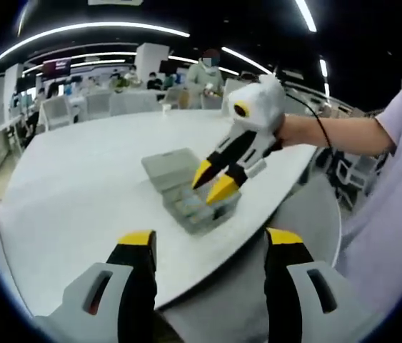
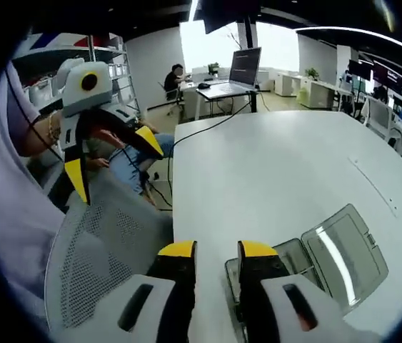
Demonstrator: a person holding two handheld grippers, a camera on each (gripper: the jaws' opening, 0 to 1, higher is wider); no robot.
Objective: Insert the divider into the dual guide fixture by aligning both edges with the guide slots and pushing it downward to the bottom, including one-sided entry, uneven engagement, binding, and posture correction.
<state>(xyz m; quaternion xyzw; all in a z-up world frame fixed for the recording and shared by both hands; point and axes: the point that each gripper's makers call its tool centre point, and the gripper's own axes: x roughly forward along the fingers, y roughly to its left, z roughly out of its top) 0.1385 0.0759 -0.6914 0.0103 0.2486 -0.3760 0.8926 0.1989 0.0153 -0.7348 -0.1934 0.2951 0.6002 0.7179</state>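
A grey compartment box, the guide fixture (image 1: 199,209), lies on the white table (image 1: 93,186) with its lid (image 1: 168,166) folded open. My right gripper (image 1: 213,182) hovers right over its compartments, yellow tips a narrow gap apart with nothing visible between them. In the right gripper view the same box (image 2: 295,256) and its lid (image 2: 345,256) sit just right of my right gripper (image 2: 218,251). My left gripper (image 1: 210,239) stands wide open off the table's near edge, and empty. It also shows over a chair (image 2: 108,243), as the left gripper (image 2: 113,158). I cannot make out a separate divider.
The table's curved edge (image 1: 258,236) runs between my left gripper and the box. A grey mesh chair stands beside the table. A person's arm (image 1: 336,132) holds the right gripper. A laptop (image 2: 242,71) sits on a far desk, with seated people (image 1: 208,71) beyond.
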